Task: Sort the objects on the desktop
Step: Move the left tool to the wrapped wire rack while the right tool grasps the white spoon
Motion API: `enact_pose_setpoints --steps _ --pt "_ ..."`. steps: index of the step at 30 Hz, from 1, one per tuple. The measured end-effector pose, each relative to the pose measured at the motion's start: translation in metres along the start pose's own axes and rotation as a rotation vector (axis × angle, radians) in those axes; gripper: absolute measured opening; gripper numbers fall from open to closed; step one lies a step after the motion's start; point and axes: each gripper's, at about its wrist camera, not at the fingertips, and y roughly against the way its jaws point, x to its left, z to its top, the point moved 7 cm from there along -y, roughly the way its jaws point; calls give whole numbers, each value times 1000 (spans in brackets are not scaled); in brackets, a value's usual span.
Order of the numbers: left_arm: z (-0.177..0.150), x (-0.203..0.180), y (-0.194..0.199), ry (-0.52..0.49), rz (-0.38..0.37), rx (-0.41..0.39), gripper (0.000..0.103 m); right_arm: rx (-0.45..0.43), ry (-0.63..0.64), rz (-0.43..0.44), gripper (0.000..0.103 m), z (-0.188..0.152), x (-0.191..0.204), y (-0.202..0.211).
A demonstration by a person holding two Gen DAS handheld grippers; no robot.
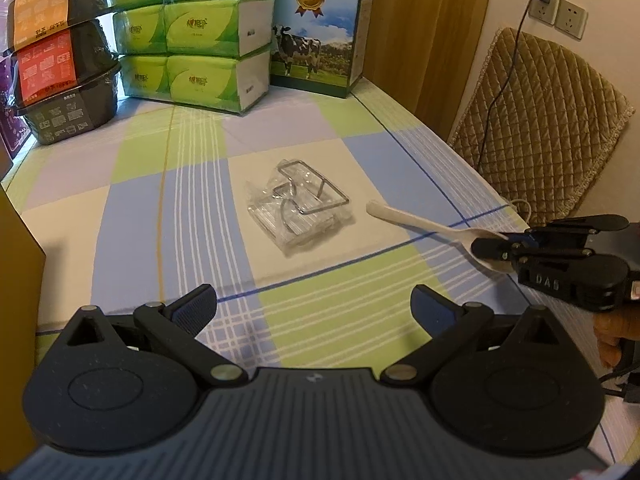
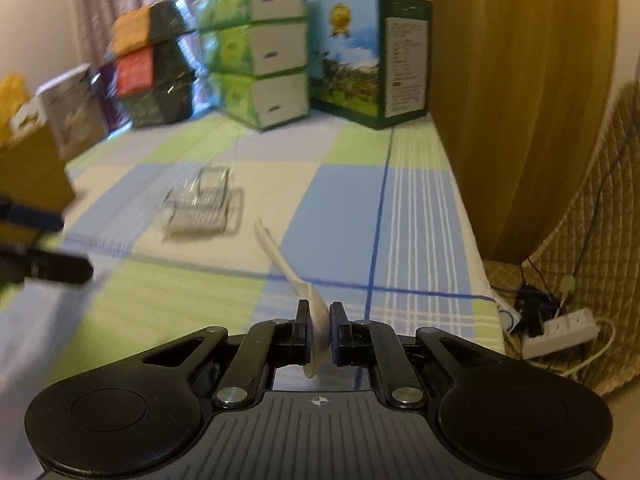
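my right tongs [image 2: 319, 322] are clamped on the bowl end of the white plastic spoon [image 2: 289, 270], its handle pointing away over the checked surface [image 2: 344, 200]. my left tongs [image 1: 314, 304] gape wide, holding nothing. beyond the spoon's handle tip, just beside it, lies the wire rack in clear wrap [image 1: 298, 204]. farther back from the rack stand green tissue packs [image 1: 192, 36] and a cow-printed carton [image 1: 316, 36].
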Motion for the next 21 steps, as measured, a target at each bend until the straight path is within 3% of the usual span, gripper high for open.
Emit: enact_pose_setpoints --steps 6,11,21 --pt "11 3 -13 22 -2 -13 101 -37 -109 -27 4 18 -5 -7" --pt "24 5 -32 -1 8 -47 101 -31 -189 -1 4 26 -6 -17" --pt "28 19 -54 -1 -9 -64 101 -18 -163 121 4 25 24 -26"
